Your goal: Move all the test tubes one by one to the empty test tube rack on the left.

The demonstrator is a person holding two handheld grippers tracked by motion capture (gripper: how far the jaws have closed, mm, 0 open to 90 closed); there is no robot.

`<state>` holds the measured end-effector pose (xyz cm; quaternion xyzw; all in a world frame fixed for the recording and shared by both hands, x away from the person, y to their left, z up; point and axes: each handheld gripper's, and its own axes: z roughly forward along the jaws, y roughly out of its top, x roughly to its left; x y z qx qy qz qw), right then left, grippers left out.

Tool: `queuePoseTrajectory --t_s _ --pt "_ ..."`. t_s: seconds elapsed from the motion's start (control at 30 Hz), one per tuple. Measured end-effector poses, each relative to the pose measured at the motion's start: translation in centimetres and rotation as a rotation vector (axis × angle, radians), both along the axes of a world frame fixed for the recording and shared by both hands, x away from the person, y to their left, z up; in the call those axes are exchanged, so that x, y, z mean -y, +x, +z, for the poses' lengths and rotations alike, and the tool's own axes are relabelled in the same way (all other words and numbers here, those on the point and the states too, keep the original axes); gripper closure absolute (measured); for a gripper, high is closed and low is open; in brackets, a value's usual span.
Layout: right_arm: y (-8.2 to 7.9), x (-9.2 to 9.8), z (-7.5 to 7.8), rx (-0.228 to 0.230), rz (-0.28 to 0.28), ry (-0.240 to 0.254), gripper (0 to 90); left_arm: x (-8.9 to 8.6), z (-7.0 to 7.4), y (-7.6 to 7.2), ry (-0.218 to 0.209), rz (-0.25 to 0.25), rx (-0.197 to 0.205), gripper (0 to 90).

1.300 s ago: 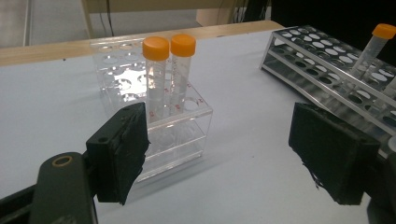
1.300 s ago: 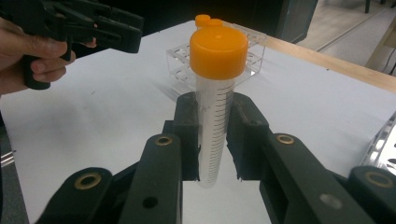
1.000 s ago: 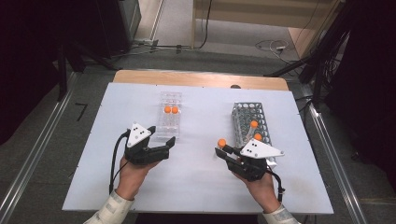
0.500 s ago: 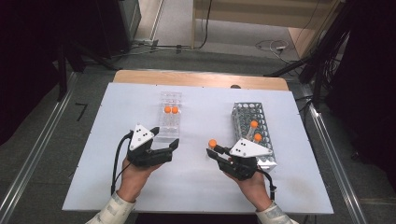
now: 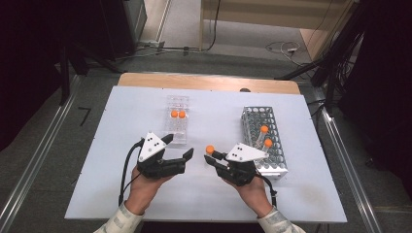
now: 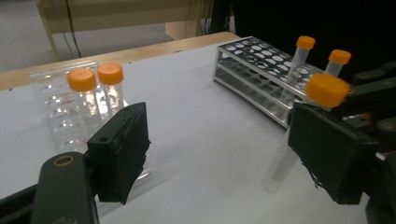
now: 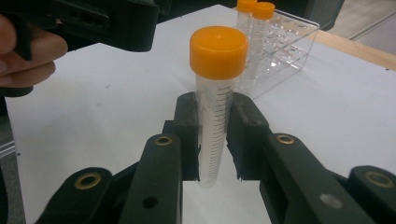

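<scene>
Clear plastic tube [image 7: 214, 135], perforated metal rack [image 5: 265, 138]

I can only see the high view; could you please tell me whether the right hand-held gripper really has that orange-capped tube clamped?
Observer: Yes. In the right gripper view, the right hand-held gripper has both pads pressed on the clear wall of the tube, below its cap, and the tube stands upright.
Operator: Thank you. Is the left hand-held gripper holding anything?
Observer: No. In the left gripper view, the left hand-held gripper is open, and nothing is gripped between its jaws.
</scene>
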<state>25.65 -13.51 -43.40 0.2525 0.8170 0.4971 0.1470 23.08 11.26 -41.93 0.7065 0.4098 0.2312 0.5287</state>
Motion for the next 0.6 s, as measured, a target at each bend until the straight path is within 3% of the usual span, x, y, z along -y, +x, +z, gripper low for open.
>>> queuePoseTrajectory --t_s 0.3,0.6 --pt "0.2 -1.4 -0.5 -0.012 0.021 -0.014 72.4 1.4 0.6 -0.7 -0.017 -0.096 0.013 29.6" --pt "-0.2 -1.9 -0.5 -0.016 0.042 -0.008 72.4 2.3 0.3 -0.7 -0.021 -0.175 0.016 50.3"
